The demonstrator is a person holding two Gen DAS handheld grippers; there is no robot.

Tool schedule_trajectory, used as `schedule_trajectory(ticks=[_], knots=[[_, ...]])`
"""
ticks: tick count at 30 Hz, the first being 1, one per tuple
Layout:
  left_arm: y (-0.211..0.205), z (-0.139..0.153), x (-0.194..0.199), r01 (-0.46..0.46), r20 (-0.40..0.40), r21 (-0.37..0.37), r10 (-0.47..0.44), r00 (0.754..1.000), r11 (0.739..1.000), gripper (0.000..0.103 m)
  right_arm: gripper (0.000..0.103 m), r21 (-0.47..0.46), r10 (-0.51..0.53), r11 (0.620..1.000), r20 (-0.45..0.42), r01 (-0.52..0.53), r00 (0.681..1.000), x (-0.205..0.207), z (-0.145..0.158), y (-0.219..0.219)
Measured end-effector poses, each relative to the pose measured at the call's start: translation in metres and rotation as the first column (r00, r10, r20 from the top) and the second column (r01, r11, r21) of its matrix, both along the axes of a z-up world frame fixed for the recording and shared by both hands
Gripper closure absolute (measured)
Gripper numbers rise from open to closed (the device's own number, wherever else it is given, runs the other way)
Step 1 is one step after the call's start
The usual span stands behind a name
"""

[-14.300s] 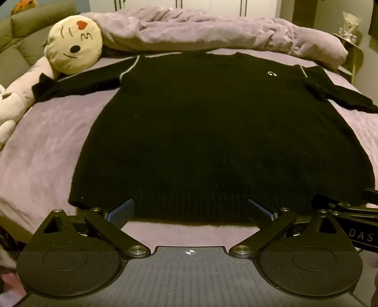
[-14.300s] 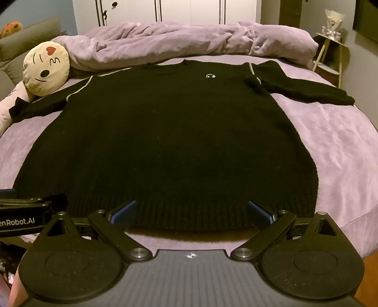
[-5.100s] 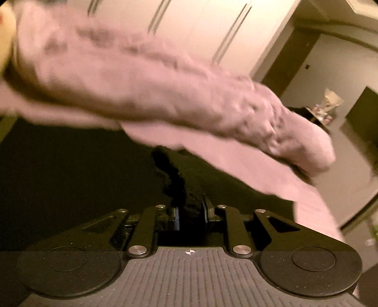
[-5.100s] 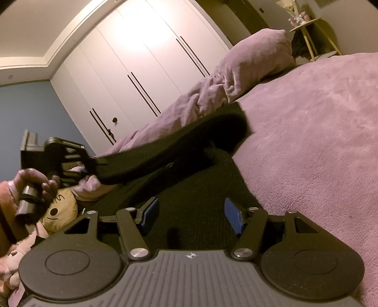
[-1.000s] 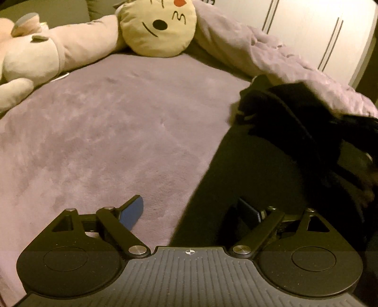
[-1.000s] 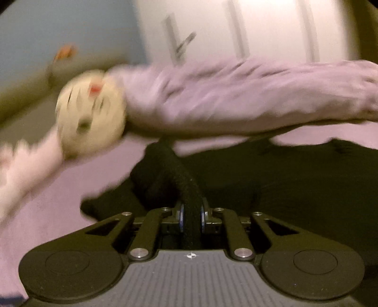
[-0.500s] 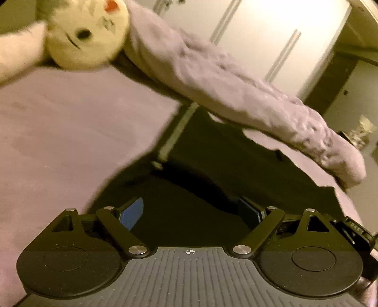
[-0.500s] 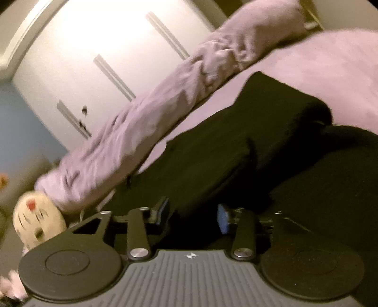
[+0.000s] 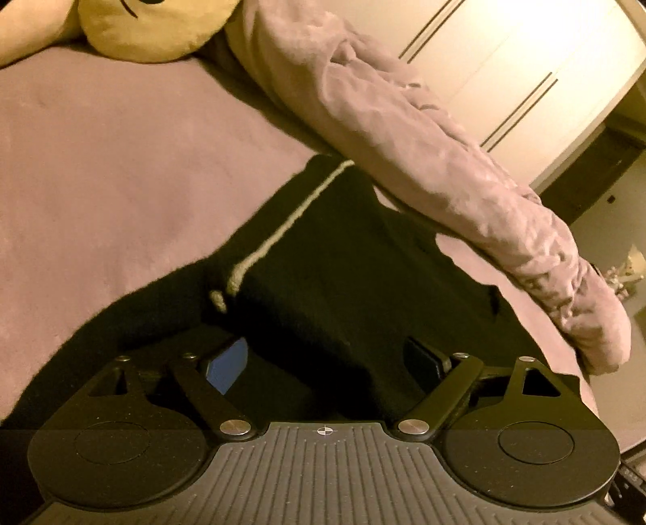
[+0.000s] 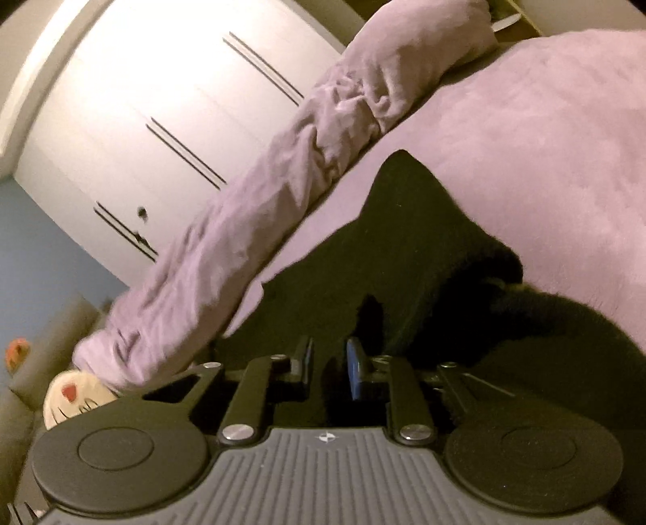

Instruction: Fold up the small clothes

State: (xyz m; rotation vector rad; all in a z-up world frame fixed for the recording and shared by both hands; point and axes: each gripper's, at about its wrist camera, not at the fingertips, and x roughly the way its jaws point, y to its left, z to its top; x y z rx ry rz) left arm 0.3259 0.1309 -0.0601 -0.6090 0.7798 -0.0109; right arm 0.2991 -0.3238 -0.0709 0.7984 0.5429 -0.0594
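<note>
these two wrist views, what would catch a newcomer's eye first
A black sweater lies spread on the purple bed, a pale stripe running along its shoulder. Behind it a rumpled purple duvet stretches across, with a yellow plush face at the far left. The left gripper is wide open over the sweater.

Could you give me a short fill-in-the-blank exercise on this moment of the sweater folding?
1. The sweater lying on the bed is ____ in colour.
2. The left gripper has its jaws spread ____ above the sweater.
3. The stripe along the sweater's shoulder seam is ____ in colour.
4. The rumpled duvet lies in front of a white ____.

Missing words: black; open; white; wardrobe
</note>
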Motion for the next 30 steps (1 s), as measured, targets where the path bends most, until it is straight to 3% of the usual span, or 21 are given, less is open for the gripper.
schedule_trajectory(ticks=[2, 4, 7, 9, 11, 17, 20, 22, 25, 27, 30], knots=[[0.002, 0.000, -0.001, -0.011, 0.003, -0.006, 0.011, 1.000, 1.000, 0.014, 0.081, 0.026, 0.035, 0.999, -0.002, -0.035, 0.999, 0.000, -0.001, -0.001], [0.002, 0.000, 0.002, -0.017, -0.003, 0.000, 0.017, 1.000, 1.000, 0.014, 0.068, 0.043, 0.070, 0.997, -0.036, -0.068, 0.997, 0.008, -0.005, -0.001], [0.002, 0.001, 0.005, -0.022, -0.002, 0.002, 0.022, 1.000, 1.000, 0.014, 0.068, 0.021, 0.115, 0.993, -0.036, -0.115, 0.993, 0.018, -0.009, 0.006], [0.003, 0.003, 0.004, -0.029, 0.005, 0.021, 0.029, 1.000, 0.999, 0.014, 0.088, -0.026, 0.145, 0.989, -0.023, -0.145, 0.989, 0.023, -0.001, 0.009], [0.004, 0.007, 0.004, -0.043, 0.025, 0.042, 0.042, 0.999, 0.998, 0.014, 0.096, -0.103, 0.177, 0.979, 0.014, -0.175, 0.984, 0.028, 0.013, 0.014], [0.003, 0.010, 0.001, -0.035, 0.046, 0.032, 0.034, 0.998, 0.999, 0.013, 0.099, -0.247, 0.204, 0.952, 0.064, -0.183, 0.977, 0.041, 0.044, 0.008], [-0.005, 0.010, 0.000, 0.018, 0.049, 0.037, -0.020, 0.999, 0.999, 0.013, 0.099, -0.226, 0.150, 0.965, 0.072, -0.130, 0.986, 0.036, 0.039, -0.007], [-0.012, 0.010, -0.002, 0.051, 0.052, 0.054, -0.054, 0.997, 0.997, 0.011, 0.096, -0.227, 0.114, 0.968, 0.018, -0.108, 0.993, 0.035, 0.025, -0.015], [-0.023, 0.007, -0.003, 0.108, 0.023, 0.058, -0.109, 0.994, 0.992, 0.011, 0.093, -0.137, 0.115, 0.983, -0.065, -0.123, 0.991, 0.028, 0.000, -0.025], [-0.028, 0.003, -0.005, 0.143, 0.010, 0.037, -0.143, 0.990, 0.989, 0.010, 0.081, -0.107, 0.124, 0.986, -0.061, -0.130, 0.990, 0.013, -0.007, -0.028], [-0.037, -0.003, -0.007, 0.170, -0.001, 0.014, -0.170, 0.985, 0.985, 0.010, 0.073, -0.098, 0.124, 0.987, -0.018, -0.125, 0.992, -0.016, -0.012, -0.026]])
